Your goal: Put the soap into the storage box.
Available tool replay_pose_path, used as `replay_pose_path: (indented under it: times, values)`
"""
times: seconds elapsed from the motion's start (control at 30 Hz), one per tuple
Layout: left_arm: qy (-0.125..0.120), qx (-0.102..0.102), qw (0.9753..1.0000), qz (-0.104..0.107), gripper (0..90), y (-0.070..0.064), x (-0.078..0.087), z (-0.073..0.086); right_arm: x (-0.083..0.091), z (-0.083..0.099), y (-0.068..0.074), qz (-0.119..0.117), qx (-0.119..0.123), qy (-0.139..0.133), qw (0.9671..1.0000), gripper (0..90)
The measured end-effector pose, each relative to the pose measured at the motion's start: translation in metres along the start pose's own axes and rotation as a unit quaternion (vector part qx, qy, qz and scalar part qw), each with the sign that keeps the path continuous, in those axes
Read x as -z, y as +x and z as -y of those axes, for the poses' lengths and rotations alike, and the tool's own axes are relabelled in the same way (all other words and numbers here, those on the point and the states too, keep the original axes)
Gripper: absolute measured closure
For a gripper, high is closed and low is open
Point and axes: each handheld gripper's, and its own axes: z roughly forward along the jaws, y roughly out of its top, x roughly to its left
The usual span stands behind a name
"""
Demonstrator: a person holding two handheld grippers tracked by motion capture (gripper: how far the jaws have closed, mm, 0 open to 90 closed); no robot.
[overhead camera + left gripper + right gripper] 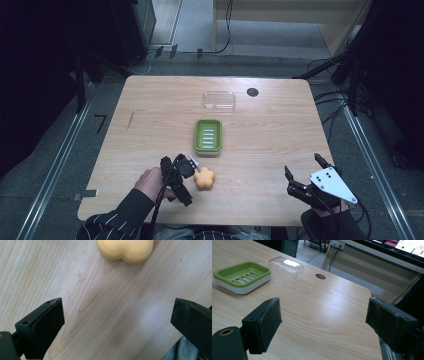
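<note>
Two tongs gape, gripping nothing — left tongs (192, 167) hover just beside the orange soap (204, 179) on the counter (260, 135); closing off-centre could nudge the rounded soap away from the green dish (208, 135).

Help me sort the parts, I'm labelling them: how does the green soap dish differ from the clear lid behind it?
The green soap dish is opaque, green inside with a white base, and slotted; the clear lid is see-through and plain. The dish lies near the table's middle, closer to the orange soap; the lid lies farther back, beside a dark hole. Both are rounded rectangles of similar footprint, untouched on the table.
</note>
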Motion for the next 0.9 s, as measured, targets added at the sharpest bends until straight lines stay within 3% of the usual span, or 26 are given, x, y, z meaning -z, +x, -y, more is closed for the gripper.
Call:
replay_pose_path:
  times: [0.63,0.9]
  values:
    - [0.008,-0.029,0.9995,0.013,0.0,-0.004,-0.011,-0.031,0.000,0.000,0.000,0.000,-0.002,-0.001,1.0000,13.3]
    - [0.013,-0.031,0.9993,0.013,0.2,-0.003,-0.017,-0.042,0.000,0.000,-0.001,0.000,-0.003,-0.002,1.0000,13.3]
